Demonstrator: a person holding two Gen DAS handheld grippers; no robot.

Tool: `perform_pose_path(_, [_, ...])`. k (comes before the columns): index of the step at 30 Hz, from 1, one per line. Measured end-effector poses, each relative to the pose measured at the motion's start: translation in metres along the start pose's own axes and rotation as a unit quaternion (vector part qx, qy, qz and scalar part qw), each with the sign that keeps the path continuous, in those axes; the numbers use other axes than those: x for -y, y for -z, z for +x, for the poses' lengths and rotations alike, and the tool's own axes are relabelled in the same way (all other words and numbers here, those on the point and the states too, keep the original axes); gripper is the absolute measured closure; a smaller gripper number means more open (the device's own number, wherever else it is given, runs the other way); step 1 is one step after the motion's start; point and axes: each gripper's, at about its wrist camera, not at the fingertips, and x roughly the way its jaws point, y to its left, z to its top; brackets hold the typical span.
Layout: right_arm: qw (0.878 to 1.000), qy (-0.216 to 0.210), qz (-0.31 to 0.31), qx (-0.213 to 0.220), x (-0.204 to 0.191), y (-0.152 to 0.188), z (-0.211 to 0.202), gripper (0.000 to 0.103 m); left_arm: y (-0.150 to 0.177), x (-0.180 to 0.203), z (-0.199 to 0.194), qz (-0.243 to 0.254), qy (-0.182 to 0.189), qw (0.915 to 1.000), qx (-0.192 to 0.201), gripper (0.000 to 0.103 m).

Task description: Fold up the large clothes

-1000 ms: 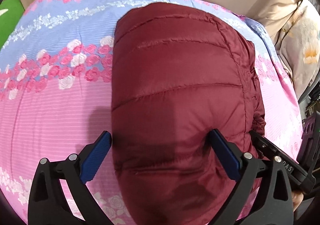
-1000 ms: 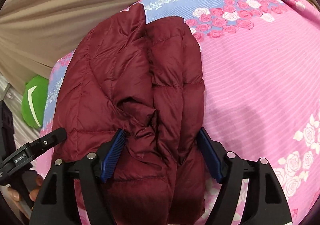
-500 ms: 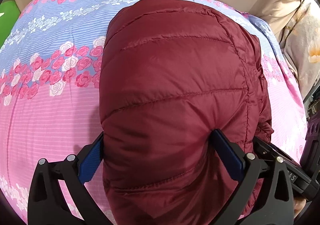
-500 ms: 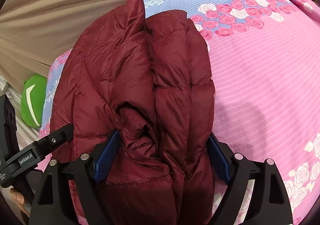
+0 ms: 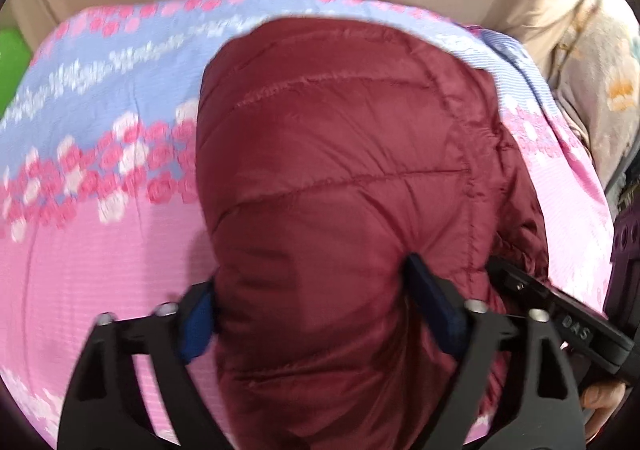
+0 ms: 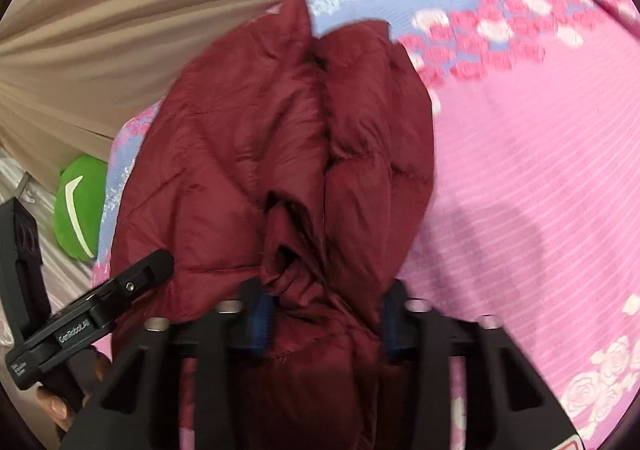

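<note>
Both tools pinch the near end of the dark red quilted puffer jacket [image 5: 340,177] on the pink floral bedsheet [image 5: 100,270], left tool [image 5: 316,302] and right tool [image 6: 324,314] on thick slippery bunches, so padding could slip out and unfold.

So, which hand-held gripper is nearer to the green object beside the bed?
Left. In the right wrist view, the left hand-held gripper lies just below the green object, while the right hand-held gripper clamps the maroon jacket farther right.
</note>
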Motion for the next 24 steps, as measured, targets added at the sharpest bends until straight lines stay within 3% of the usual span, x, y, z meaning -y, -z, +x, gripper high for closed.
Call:
perform_pose_path(4, [0.998,0.004,-0.032,0.045,-0.028,-0.001,-0.032,0.088,-0.012,0.004,-0.034,0.024,0.023,0.9988,0.036,0.062])
perform_pose_path(7, [0.994,-0.003,-0.058,0.09,-0.053,0.0,-0.063,0.09,-0.022,0.009,-0.073,0.045,0.048,0.9946,0.081,0.07])
perform_pose_path(10, [0.985,-0.031,-0.086,0.149,-0.083,0.001,-0.106,0.09,-0.029,0.014,-0.119,0.068,0.067,0.986,0.137,0.073])
perform_pose_path(17, [0.939,-0.072,-0.189,0.277,-0.173,0.002,-0.181,0.09,-0.037,-0.006,-0.217,0.082,0.078,0.9545,0.276,0.075])
perform_pose_path(21, [0.915,-0.108,-0.227,0.316,-0.218,-0.011,-0.183,0.09,-0.044,-0.046,-0.253,0.058,0.073,0.9364,0.339,0.074])
perform_pose_path(24, [0.914,-0.12,-0.236,0.308,-0.244,-0.027,-0.151,0.09,-0.046,-0.082,-0.243,0.039,0.044,0.9352,0.349,0.074])
